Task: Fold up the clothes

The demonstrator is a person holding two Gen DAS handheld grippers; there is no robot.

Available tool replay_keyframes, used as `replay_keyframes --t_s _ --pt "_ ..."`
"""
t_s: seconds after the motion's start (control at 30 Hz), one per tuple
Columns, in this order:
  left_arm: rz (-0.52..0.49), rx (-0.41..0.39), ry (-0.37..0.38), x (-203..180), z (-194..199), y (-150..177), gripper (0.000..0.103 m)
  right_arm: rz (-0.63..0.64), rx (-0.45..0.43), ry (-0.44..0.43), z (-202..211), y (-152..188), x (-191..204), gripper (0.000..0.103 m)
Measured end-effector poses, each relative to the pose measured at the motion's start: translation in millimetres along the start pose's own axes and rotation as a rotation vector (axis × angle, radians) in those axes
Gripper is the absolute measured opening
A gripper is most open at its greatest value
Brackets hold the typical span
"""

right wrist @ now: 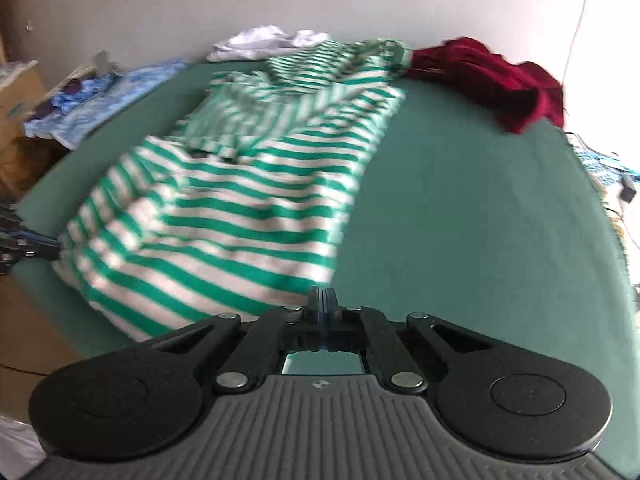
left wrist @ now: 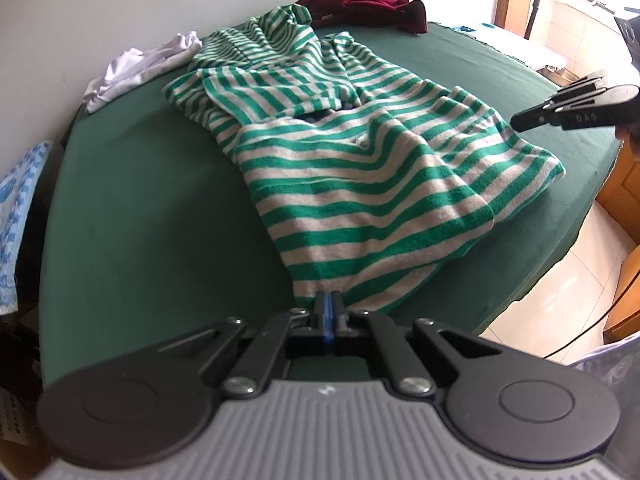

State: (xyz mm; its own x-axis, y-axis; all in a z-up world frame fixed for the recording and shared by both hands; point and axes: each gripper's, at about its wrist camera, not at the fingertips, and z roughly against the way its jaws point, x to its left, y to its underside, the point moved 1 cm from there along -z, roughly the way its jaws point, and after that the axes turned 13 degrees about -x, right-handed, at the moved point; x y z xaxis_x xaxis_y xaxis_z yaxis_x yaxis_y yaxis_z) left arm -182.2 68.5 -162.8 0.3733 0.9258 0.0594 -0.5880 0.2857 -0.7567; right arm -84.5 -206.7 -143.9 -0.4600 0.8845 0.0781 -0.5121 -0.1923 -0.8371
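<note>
**Left wrist view: both grippers pinched on a striped garment**

Left wrist view shows a fuzzy green-and-cream striped garment [left wrist: 360, 168] lying rumpled across a table covered in dark green cloth [left wrist: 132, 216]. A crumpled white garment [left wrist: 140, 66] sits at the far left edge, a dark red one [left wrist: 368, 4] bunches at the far end, and a blue-patterned fabric [left wrist: 20, 220] hangs off to the left. Nothing lies between the grippers and the striped fabric.

At the near hem, the left gripper [left wrist: 329, 300] has its jaws closed on the striped cloth. The right gripper [right wrist: 322, 296] is likewise closed, its tips at the hem's other near corner; from the left camera it appears as a black clamp [left wrist: 560, 110] at the garment's right side. Pale floor tiles [left wrist: 568, 292] show beyond the table.
</note>
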Motion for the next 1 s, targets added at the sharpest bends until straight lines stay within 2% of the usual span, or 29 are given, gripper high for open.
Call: replay_keyframes --t_s 0.03,0.07,0.1,0.17,0.23,0.27,0.33,0.37,0.47,0.57,0.8,0.9,0.93,0.97,1.0 --pt "0.009 0.001 0.001 2 0 0 0.001 -0.032 -0.001 -0.028 0 -2 -1 0.000" --pt "0.017 0.002 0.002 4 -1 1 0.001 -0.070 -0.011 -0.039 0 -3 -2 0.005" --pt "0.023 0.004 0.003 5 -1 0 0.001 -0.099 -0.019 -0.039 0 -4 -1 0.025" --pt "0.030 0.007 0.002 5 0 -4 0.000 -0.107 -0.031 -0.002 -6 -3 5 0.046" --pt "0.050 -0.033 0.019 3 4 -12 0.001 -0.124 -0.045 -0.017 -9 -1 10 0.044" --pt "0.059 -0.053 0.033 1 4 -16 0.003 -0.133 -0.048 -0.027 -11 1 13 0.039" --pt "0.032 -0.063 0.044 -10 -3 -21 0.012 -0.122 -0.040 -0.038 -16 1 17 0.011" --pt "0.000 -0.052 0.034 -17 -10 -21 0.015 -0.096 -0.041 -0.032 -17 0 19 0.003" --pt "-0.058 -0.049 0.013 -24 -20 -13 0.015 -0.036 -0.070 0.019 -11 -7 15 0.002" --pt "-0.044 -0.035 0.022 -14 -17 -11 0.016 -0.009 -0.060 0.082 -10 -9 0 0.000" --pt "-0.091 -0.026 0.005 -7 -17 -10 0.016 0.065 -0.054 0.146 -24 1 1 0.001" --pt "-0.103 -0.029 -0.013 -11 -16 -11 0.015 0.013 -0.083 0.127 -26 1 -4 0.005" --pt "-0.102 -0.027 -0.016 -12 -14 -11 0.015 -0.021 -0.092 0.118 -20 -1 -8 0.009" --pt "-0.107 -0.031 -0.020 -13 -8 -10 0.015 -0.054 -0.102 0.106 -12 -3 -12 0.027" --pt "-0.115 -0.040 -0.027 -15 -2 -9 0.015 -0.078 -0.114 0.088 1 -4 -14 0.039"
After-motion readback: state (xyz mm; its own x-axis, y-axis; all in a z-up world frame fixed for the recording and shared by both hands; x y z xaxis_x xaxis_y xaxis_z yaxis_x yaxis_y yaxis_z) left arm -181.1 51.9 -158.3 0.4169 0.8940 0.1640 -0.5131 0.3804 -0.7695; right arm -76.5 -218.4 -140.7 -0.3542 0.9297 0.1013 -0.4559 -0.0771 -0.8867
